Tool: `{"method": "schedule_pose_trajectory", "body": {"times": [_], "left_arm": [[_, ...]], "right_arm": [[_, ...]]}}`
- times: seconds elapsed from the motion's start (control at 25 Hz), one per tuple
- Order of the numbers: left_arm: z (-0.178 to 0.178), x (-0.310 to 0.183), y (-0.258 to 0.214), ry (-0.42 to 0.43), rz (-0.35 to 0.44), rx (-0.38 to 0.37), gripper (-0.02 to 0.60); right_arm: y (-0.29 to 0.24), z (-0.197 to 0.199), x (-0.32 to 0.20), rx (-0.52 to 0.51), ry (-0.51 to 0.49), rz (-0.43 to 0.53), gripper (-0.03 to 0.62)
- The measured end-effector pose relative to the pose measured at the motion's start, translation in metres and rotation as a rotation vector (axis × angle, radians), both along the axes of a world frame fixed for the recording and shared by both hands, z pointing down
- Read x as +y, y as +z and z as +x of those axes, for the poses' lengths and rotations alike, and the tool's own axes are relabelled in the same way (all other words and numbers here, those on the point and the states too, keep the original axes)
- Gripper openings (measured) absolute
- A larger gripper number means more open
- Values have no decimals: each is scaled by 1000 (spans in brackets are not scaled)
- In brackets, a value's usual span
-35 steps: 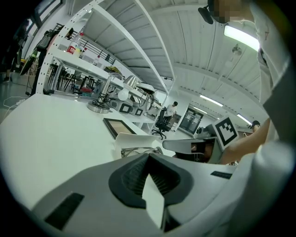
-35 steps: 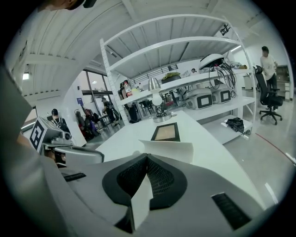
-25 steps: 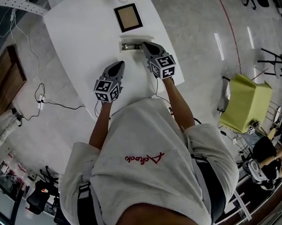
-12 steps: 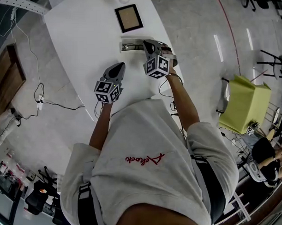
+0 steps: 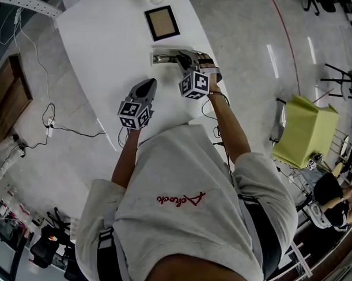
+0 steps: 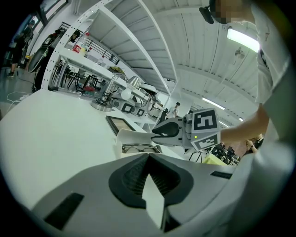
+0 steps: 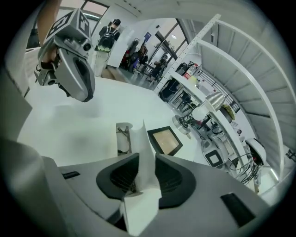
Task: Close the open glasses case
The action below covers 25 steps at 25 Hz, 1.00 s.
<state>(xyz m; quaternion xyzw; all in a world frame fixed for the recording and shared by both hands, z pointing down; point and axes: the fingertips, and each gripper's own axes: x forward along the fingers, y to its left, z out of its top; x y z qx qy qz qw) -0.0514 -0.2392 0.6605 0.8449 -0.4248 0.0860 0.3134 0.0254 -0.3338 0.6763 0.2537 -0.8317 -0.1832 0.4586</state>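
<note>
The white glasses case [image 5: 163, 55] lies open on the white table [image 5: 104, 53], with glasses [image 7: 123, 139] in its tray. Its lid [image 7: 144, 143] stands up between the fingers of my right gripper [image 7: 146, 158], whose jaws have just been opening; a narrow gap shows beside the lid, so the pads do not press it. From the head view the right gripper [image 5: 186, 60] reaches the case's right end. My left gripper [image 5: 146, 85] rests shut and empty on the table, a little nearer than the case [image 6: 135, 141].
A dark picture frame [image 5: 162, 23] lies on the table just beyond the case. The table's right edge runs close to the right hand. A desk lamp [image 7: 210, 104] and shelving stand at the far side. A yellow-green chair [image 5: 305, 129] sits on the floor to the right.
The right gripper has rolled about its own line, its marker cube showing a different face, and shifted slightly toward the case's right end. The left gripper has stayed where it was.
</note>
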Motion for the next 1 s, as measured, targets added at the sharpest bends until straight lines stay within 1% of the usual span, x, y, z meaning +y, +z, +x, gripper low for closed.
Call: {"method": "schedule_pose_trajectory", "body": {"times": [0.04,0.12,0.2,0.32,0.36,0.44,0.6,0.64,1.0], "left_arm": [[0,0,0,1,2,-1,25],[2,-1,-1,1,3,1,25],[4,1,-1,0,1,4,25],[5,2,0,-1,-2,1,25],[5,2,1,-2,-2,0,25],[3,2,0,-4,-3,-2,25],[-3,1,1,-12,-5,-5,25],[-4,1,2,-13,-7,-6,25],[-2,1,2,-6,-5,-2,25]], "right_arm": [[1,0,-1,1,3,-8,169],[4,3,-3,23,9,-7,195],[7,7,-6,43,17,-4,192],[9,13,-13,41,44,-16,192],[8,13,-16,40,51,-15,184],[7,13,-22,49,50,4,119],[11,9,-24,73,29,14,68],[12,8,-23,80,22,18,43],[11,7,-19,83,11,17,37]]}}
